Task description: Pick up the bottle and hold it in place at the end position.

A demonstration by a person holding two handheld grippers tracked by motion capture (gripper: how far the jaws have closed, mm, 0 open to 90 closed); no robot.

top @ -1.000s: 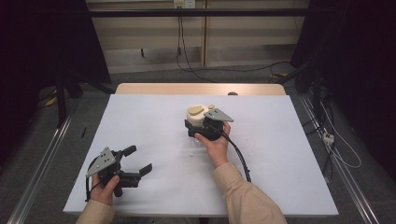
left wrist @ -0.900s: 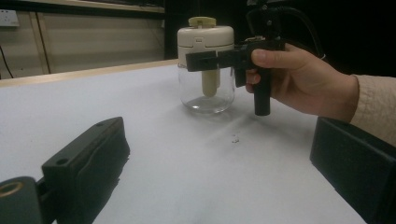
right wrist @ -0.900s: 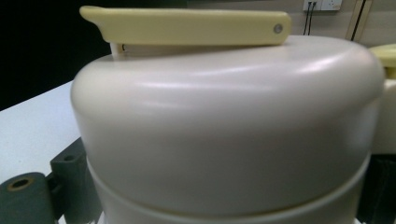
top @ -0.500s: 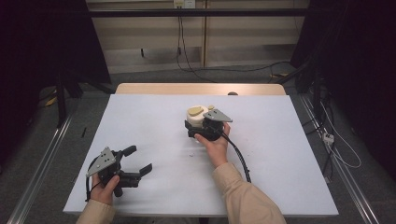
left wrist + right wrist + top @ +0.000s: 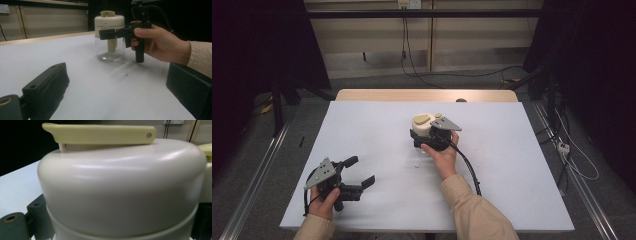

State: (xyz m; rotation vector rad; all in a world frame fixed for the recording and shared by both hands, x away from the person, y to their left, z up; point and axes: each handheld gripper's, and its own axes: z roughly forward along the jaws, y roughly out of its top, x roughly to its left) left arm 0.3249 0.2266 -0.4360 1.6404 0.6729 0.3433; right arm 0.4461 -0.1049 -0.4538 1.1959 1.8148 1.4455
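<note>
A jar with a clear glass body and a cream lid (image 5: 422,123) stands upright near the middle of the white table (image 5: 522,165). My right gripper (image 5: 428,131) is shut on the jar at lid height, one jaw on each side. From the left gripper view the jar (image 5: 110,47) looks empty apart from a cream stem inside, and the right gripper (image 5: 105,32) has a black jaw across the lid. The lid (image 5: 120,190) with its pale yellow flip handle (image 5: 100,133) looms close in the right gripper view. My left gripper (image 5: 362,171) stands open at the front left, holding nothing.
A small white speck (image 5: 416,165) lies on the table just in front of the jar. The right gripper's black cable (image 5: 469,170) trails back along the sleeve. A wooden strip (image 5: 427,95) runs along the table's far edge, with dark floor beyond.
</note>
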